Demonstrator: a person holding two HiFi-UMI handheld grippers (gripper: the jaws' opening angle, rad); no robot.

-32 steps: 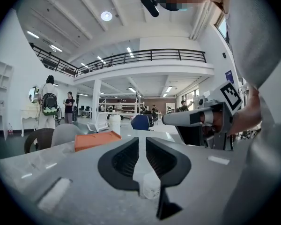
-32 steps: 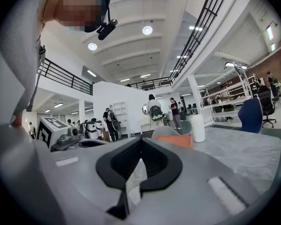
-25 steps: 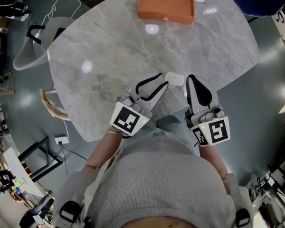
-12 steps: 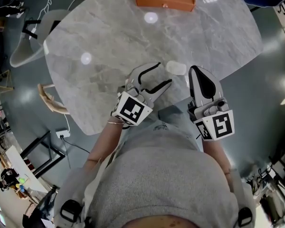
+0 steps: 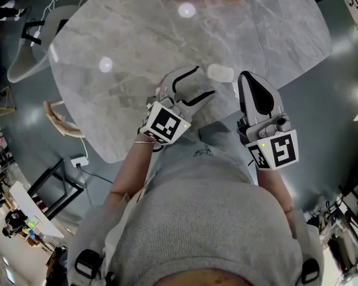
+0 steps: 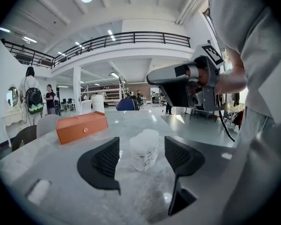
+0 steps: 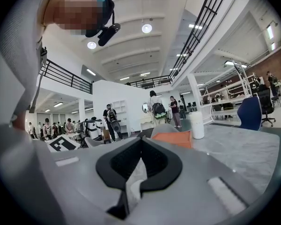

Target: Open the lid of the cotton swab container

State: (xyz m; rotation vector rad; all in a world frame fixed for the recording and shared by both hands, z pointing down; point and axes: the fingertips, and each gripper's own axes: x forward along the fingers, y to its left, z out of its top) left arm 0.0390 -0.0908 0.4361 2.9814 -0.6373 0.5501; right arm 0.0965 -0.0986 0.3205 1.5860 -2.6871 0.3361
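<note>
Two ribbed pads (image 6: 107, 157) of the left gripper (image 5: 206, 81) are held wide apart, having just been opened, and nothing is pressed between them. Framed in the gap, just ahead of the tips, the cotton swab container (image 6: 144, 150) is seen upright on the grey marble table (image 5: 137, 40). Its lid is apparently in place, and no pad is touching it. Compared with a second ago, this gripper has been brought lower and its jaws spread from a nearly closed stance, so a grasp on the container is judged to be in preparation rather than made. The right gripper (image 5: 249, 82) is kept shut with nothing held, just to the right of the container near the table's near edge, and has not been shifted. Farther off, an orange box (image 6: 82, 127) lies at the far side of the table, well apart from the work. The opening of the lid is judged not yet begun, since the container must first be steadied. Which gripper is meant for the lid cannot be told.
</note>
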